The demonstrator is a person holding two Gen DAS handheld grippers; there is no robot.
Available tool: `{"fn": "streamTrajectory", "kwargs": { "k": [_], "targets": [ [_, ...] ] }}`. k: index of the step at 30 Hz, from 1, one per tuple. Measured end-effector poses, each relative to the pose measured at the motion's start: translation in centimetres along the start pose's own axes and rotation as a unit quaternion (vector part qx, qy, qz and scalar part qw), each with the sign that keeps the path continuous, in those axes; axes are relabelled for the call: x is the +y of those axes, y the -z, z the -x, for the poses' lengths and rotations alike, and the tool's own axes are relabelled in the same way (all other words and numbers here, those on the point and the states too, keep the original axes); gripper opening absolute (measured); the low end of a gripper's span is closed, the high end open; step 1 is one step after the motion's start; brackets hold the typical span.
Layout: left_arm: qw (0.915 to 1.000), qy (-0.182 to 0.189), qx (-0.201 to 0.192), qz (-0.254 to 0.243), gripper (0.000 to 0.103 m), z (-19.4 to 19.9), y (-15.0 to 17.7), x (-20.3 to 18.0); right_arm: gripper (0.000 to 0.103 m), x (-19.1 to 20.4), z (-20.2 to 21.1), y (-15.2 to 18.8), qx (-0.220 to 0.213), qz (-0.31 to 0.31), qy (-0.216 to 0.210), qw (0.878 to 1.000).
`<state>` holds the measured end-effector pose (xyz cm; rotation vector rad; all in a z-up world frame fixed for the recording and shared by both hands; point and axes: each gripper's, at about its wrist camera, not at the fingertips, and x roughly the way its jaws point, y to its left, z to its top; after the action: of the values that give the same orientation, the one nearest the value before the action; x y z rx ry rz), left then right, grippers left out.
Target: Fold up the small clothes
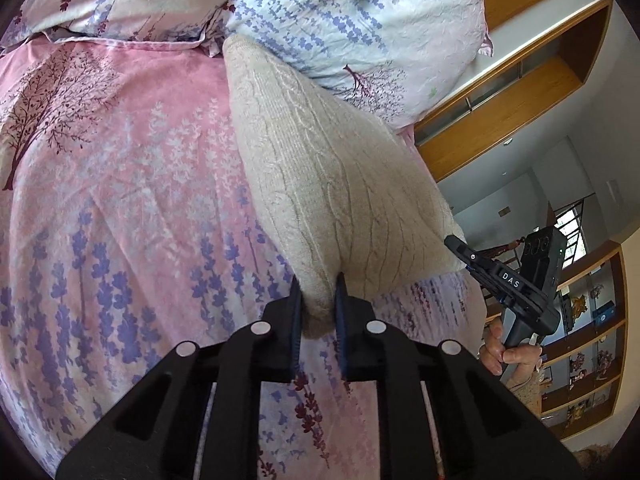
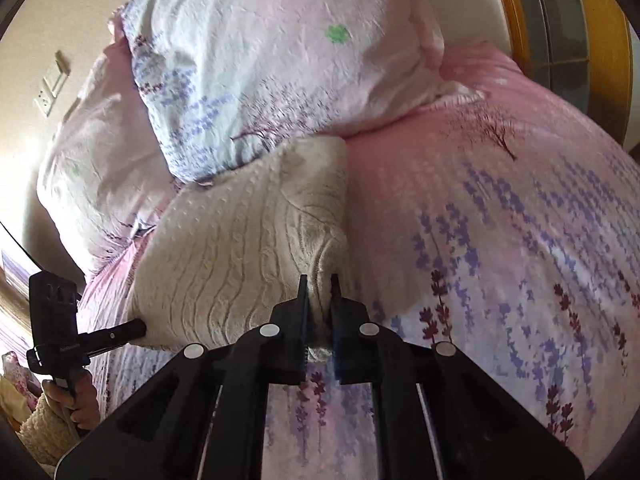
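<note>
Cream knit top (image 1: 320, 168) lies on pink flower bed sheet (image 1: 120, 184), far end touching blue-white pillow (image 1: 360, 28). Left gripper (image 1: 318, 300) jaws pinched tight on one near corner. Right gripper (image 2: 319, 300) jaws squeezed on other near corner (fabric bunched btwn pads). Near edge lifted a bit off bed. Wood shelves (image 1: 584, 344) at side.

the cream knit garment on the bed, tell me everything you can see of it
The cream knit garment is soft, thick and fuzzy, with cable ribs and small raised dots. It lies on the pink floral bedcover, its far end against a pillow. The left gripper is shut on one near corner and the right gripper on the other, so the near edge bunches between the pads. What kind of garment it is cannot be told.
</note>
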<state>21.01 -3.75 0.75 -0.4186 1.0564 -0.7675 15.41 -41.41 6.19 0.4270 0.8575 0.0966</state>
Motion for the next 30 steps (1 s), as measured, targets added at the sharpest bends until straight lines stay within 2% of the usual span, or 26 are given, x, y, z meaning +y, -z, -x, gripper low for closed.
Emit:
{"fn": "streamTrajectory", "kwargs": {
  "k": [4, 9, 11, 12, 13, 14, 15, 16, 18, 19, 23, 27, 30],
  "targets": [
    [1.0000, 0.001, 0.001, 0.009, 0.014, -0.2, 0.5, 0.7, 0.009, -0.9, -1.1, 0.5, 0.012, -0.015, 0.004, 1.000],
    [0.9991, -0.031, -0.009, -0.028, 0.016, -0.2, 0.6, -0.9, 0.010, -1.0, -1.4, -0.2, 0.023, -0.020, 0.000, 1.000],
    [0.9987, -0.033, -0.013, -0.037, 0.020, 0.4, 0.4, -1.3, 0.014, -1.2, -0.9, -0.5, 0.028, -0.030, -0.014, 0.999],
    [0.9984, -0.035, -0.019, -0.039, 0.021, 1.0, 0.3, -1.4, 0.029, -1.5, -0.4, -0.8, 0.025, -0.039, -0.019, 0.999],
    [0.9981, -0.036, -0.029, -0.041, 0.031, 1.7, 0.1, -1.5, 0.048, -1.8, 0.1, -1.2, 0.018, -0.048, -0.021, 0.998],
    [0.9977, -0.036, -0.042, -0.041, 0.051, 2.3, -0.3, -1.4, 0.058, -2.1, 0.5, -1.6, 0.008, -0.058, -0.022, 0.998],
    [0.9969, -0.040, -0.057, -0.035, 0.060, 3.1, -1.0, -1.3, 0.067, -2.5, 0.9, -2.2, 0.000, -0.070, -0.025, 0.997],
    [0.9961, -0.043, -0.072, -0.027, 0.067, 3.7, -1.6, -1.2, 0.067, -2.7, 1.0, -2.8, -0.003, -0.081, -0.035, 0.996],
    [0.9959, -0.038, -0.082, -0.005, 0.073, 4.1, -3.1, -0.6, 0.074, -3.1, 0.3, -4.2, 0.011, -0.104, -0.059, 0.993],
    [0.9957, -0.043, -0.082, 0.002, 0.078, 4.0, -3.9, -0.5, 0.076, -3.2, -0.4, -4.9, 0.019, -0.113, -0.064, 0.991],
    [0.9946, -0.074, -0.072, 0.017, 0.085, 2.0, -6.4, 0.1, 0.077, -3.1, -3.5, -7.2, 0.054, -0.126, -0.060, 0.989],
    [0.9967, -0.043, -0.046, 0.051, 0.086, -0.2, -7.4, 1.1, 0.077, -3.7, -6.7, -8.0, 0.093, -0.157, -0.074, 0.980],
    [0.9961, -0.047, -0.036, 0.065, 0.086, -1.8, -7.8, 1.5, 0.077, -4.1, -8.3, -7.8, 0.112, -0.173, -0.089, 0.975]
  ]
}}
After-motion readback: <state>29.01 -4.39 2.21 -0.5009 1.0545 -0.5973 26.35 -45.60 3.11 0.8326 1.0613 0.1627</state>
